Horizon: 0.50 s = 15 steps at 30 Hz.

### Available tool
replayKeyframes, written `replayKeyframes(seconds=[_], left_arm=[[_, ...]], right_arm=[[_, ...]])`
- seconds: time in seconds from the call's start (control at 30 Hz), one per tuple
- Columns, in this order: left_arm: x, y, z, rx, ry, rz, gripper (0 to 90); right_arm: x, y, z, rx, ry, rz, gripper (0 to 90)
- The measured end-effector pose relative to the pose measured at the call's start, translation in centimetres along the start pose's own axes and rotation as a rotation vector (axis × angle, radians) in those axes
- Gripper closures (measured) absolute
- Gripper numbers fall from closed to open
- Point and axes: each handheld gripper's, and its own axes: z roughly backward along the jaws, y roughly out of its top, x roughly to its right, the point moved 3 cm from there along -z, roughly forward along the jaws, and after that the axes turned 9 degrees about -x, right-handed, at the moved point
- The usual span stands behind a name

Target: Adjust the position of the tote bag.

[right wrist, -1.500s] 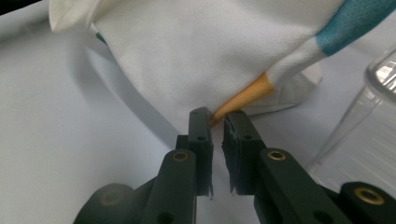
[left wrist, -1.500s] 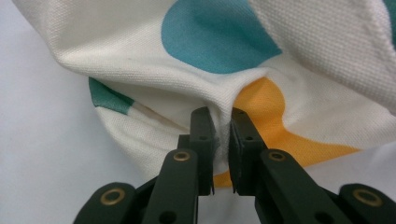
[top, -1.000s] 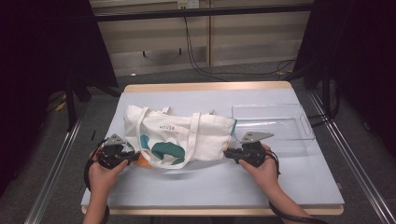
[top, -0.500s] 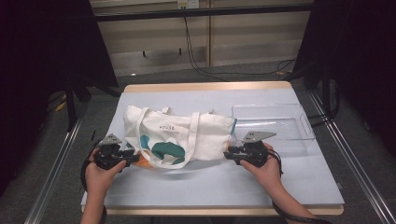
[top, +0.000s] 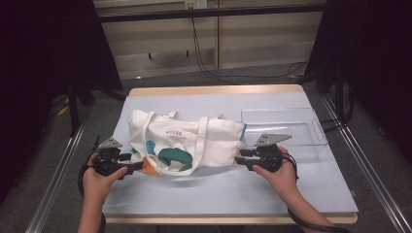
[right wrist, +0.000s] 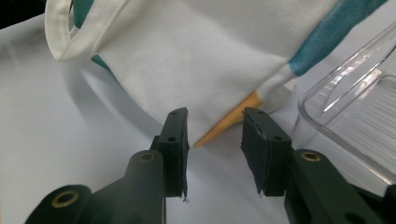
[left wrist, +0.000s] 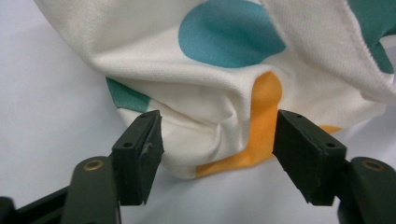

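Note:
A cream tote bag (top: 187, 141) with teal and orange shapes lies flat on the table, handles toward me. My left gripper (top: 138, 165) is at its bottom left corner. In the left gripper view the jaws (left wrist: 217, 135) have just been opening; the bag's bunched corner (left wrist: 224, 42) lies between the pads, free of both. My right gripper (top: 238, 161) is at the bottom right corner. Its jaws (right wrist: 215, 126) have also just been opening, and the corner of the bag (right wrist: 201, 51) with its orange tip sits loose in the gap.
A clear plastic tray (top: 291, 124) stands right of the bag, close behind my right gripper, and its rim (right wrist: 355, 116) shows beside the right jaw. The pale blue table top (top: 218, 194) runs bare along the near edge.
Both hands stay at the bag's bottom corners. The left gripper has edged slightly to the left. The bag lies as before.

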Motion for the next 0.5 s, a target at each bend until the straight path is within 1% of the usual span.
replayKeyframes(seconds=[0.03, 0.13, 0.17, 0.2, 0.23, 0.27, 0.33, 0.37, 0.5], left_arm=[[0.1, 0.0, -0.1, 0.0, -0.007, -0.005, 29.2], [0.1, 0.1, -0.2, -0.001, -0.011, 0.0, 24.3], [0.3, 0.1, -0.3, 0.005, -0.019, 0.007, 23.1], [0.3, 0.2, -0.3, 0.004, -0.019, -0.001, 22.6], [0.3, 0.2, -0.2, -0.009, -0.015, -0.013, 22.0], [0.5, 0.3, -0.3, -0.003, -0.018, -0.004, 21.7], [0.6, 0.3, -0.3, 0.0, -0.015, -0.009, 20.9], [0.7, 0.4, -0.3, -0.007, -0.018, -0.012, 20.6], [0.9, 0.5, -0.6, -0.01, -0.02, -0.015, 18.8]], right_arm=[[-0.1, 0.2, 0.1, 0.002, -0.002, 0.006, 59.4], [-0.3, 0.6, 0.5, 0.007, -0.002, 0.015, 57.3], [-0.3, 0.7, 0.6, 0.006, 0.003, 0.018, 57.0], [-0.4, 0.9, 0.8, 0.011, 0.006, 0.019, 56.8], [-0.4, 1.0, 0.8, 0.012, 0.005, 0.025, 56.3], [-0.4, 1.2, 0.9, 0.012, 0.007, 0.03, 55.7], [-0.5, 1.5, 1.1, 0.019, 0.02, 0.026, 55.1], [-0.5, 1.7, 1.2, 0.016, 0.017, 0.03, 55.0], [-0.5, 2.4, 1.4, 0.026, 0.026, 0.039, 54.3]])
